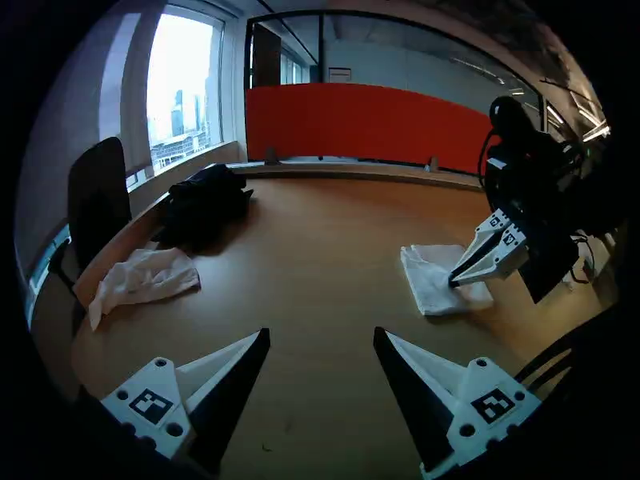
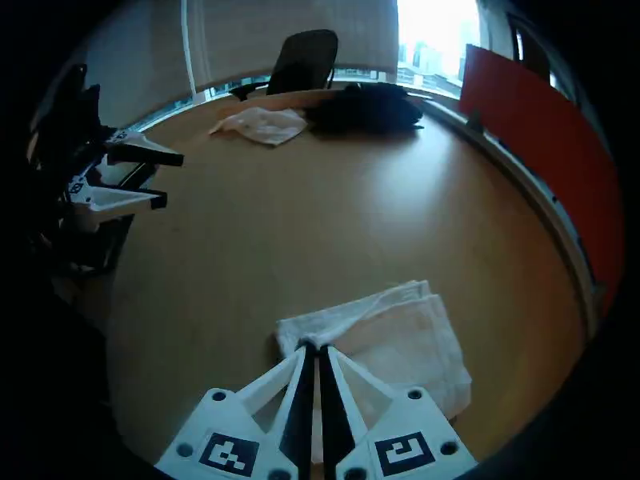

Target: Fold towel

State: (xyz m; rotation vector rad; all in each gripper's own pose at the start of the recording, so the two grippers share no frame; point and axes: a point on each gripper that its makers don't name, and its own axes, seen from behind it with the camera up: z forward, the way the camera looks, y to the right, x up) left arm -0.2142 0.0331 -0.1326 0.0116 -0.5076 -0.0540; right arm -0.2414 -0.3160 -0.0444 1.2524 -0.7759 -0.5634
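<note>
A white towel (image 2: 396, 340) lies folded on the wooden table (image 2: 320, 208), near its right side. My right gripper (image 2: 316, 346) is shut, its tips pinching the towel's near edge, where the top layer puckers toward them. In the left gripper view the same towel (image 1: 432, 284) lies right of centre, with the right gripper (image 1: 454, 281) slanting down onto it. My left gripper (image 1: 320, 336) is open over bare table with nothing between its fingers. It also appears far left in the right gripper view (image 2: 160, 178), fingers apart.
A crumpled white cloth (image 1: 148, 276) and a black bundle (image 1: 204, 200) lie on the far side of the table by the window. An office chair (image 1: 96, 192) stands behind them. A red partition (image 1: 368, 124) runs along the table's far edge.
</note>
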